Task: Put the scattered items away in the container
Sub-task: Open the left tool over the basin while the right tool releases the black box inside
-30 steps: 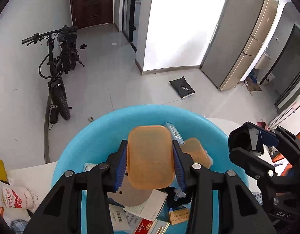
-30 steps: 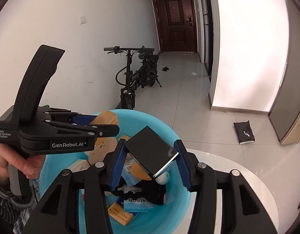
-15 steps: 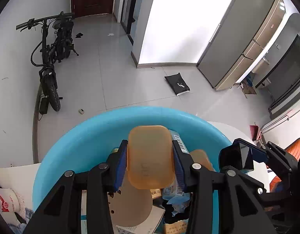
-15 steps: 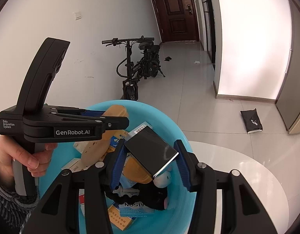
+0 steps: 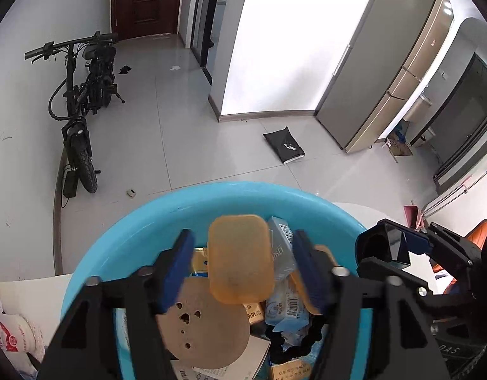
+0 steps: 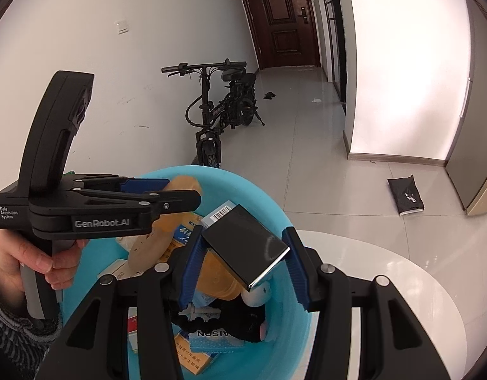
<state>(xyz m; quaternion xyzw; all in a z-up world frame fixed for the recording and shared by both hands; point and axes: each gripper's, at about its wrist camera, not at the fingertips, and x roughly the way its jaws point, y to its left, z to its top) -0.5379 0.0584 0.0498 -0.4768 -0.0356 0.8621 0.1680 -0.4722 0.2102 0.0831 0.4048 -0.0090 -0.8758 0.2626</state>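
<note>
Left tool: blue-padded jaws just spread wide, clear of translucent orange rounded-rectangular plastic case on both sides; case between the pads but no longer pinched, long axis running away from the camera along the fingers, lower end over the round brown perforated disc in the heap. Right tool: jaws partly closed, clamped on flat black rectangular box with silver edge; box tilted, long axis slanting across the gap from upper left to lower right, silver-edged corner lowest. Both items directly above the interior of the round light-blue plastic basin, standing on the round white table and already crowded with cartons and packets. Deciding relation, as judged: straight down, box over basin, so opening the jaws should suffice; right tool the one with an item left to release, left tool beside it over the same basin.
</note>
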